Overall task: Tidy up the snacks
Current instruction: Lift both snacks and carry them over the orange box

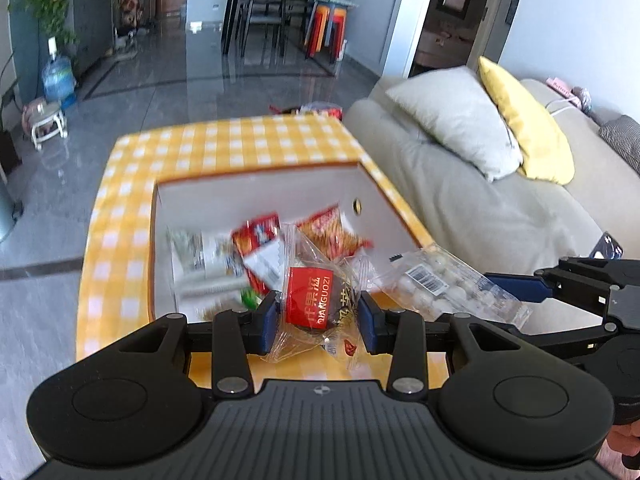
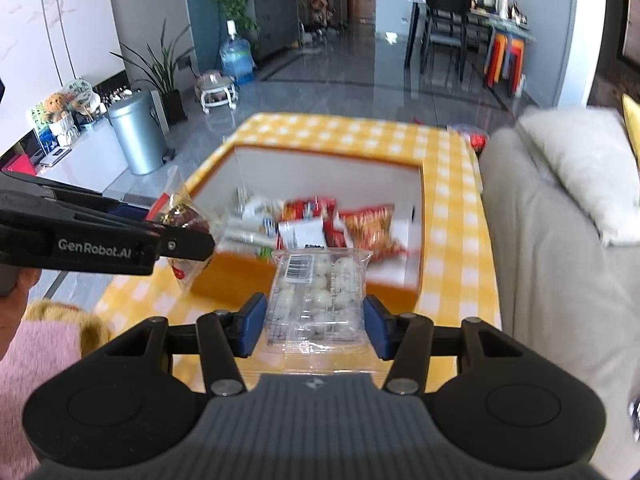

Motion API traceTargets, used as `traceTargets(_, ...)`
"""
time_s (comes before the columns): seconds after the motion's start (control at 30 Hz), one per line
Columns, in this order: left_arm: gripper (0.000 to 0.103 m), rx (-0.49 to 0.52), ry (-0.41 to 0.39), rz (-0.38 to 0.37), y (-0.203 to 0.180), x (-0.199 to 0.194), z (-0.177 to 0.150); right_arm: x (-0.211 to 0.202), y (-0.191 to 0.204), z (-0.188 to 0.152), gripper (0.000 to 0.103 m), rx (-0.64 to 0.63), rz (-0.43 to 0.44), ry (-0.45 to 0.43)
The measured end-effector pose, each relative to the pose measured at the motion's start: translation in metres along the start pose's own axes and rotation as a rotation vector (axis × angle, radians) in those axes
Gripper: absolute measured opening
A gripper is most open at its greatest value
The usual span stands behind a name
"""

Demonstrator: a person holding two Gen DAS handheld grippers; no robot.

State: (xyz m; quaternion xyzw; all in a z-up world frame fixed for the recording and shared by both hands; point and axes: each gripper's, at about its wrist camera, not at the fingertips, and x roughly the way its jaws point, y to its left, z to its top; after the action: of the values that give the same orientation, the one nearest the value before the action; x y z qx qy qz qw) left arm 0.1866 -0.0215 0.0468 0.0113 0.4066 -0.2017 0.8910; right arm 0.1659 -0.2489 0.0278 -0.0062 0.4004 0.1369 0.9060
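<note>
Worktop (image 1: 120, 216) under a yellow-and-white check cloth, sofa just beside it on the right.

On the worktop: white open box (image 1: 256, 196) with an orange rim. Several snack packets already lie inside it: red packets (image 1: 256, 234), an orange one (image 1: 336, 232), a pale wrapper at the left. Contents blurred; exact count cannot be told.

Left gripper (image 1: 318, 314): jaws closed on a clear-wrapped dark snack with a red label (image 1: 310, 300), held above the near edge of the box.

Right gripper (image 2: 314, 322): jaws closed on a clear bag of small white balls (image 2: 316, 292), barcode sticker on top, also held above the near rim of the box.

The two grippers sit close side by side, each visible in the other's view.

Judgement: task well underway. Part of the snacks is boxed; two packets are in hand over the near rim, not yet released. No loose packets seen on the cloth in front of the box; something red lies beyond the far end of the worktop, unclear.
</note>
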Motion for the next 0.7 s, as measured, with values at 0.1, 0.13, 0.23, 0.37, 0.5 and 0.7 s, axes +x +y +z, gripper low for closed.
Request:
traceTargets(0.1,0.045,0.001,-0.013,0.007,0.003,0.004,0.016,0.003,-0.002,0.020,0.051,-0.022,-0.006,-0.027)
traceTargets(0.13,0.045,0.002,-0.015,0.011,0.004,0.006,0.021,0.007,-0.002,0.028,0.051,-0.029,-0.010,-0.034)
traceTargets(0.23,0.045,0.001,-0.004,0.023,0.009,0.017,0.032,0.019,-0.004,0.046,0.051,-0.039,-0.014,-0.041)
traceTargets(0.37,0.045,-0.013,0.033,0.031,0.020,0.036,0.040,0.044,-0.007,0.063,0.051,-0.057,-0.036,-0.030)
traceTargets(0.5,0.045,-0.031,0.083,0.031,0.031,0.057,0.043,0.074,-0.008,0.072,0.050,-0.078,-0.057,0.010)
traceTargets(0.7,0.045,-0.011,0.177,0.048,0.038,0.095,0.043,0.122,-0.006,0.075,0.050,-0.135,-0.087,0.088)
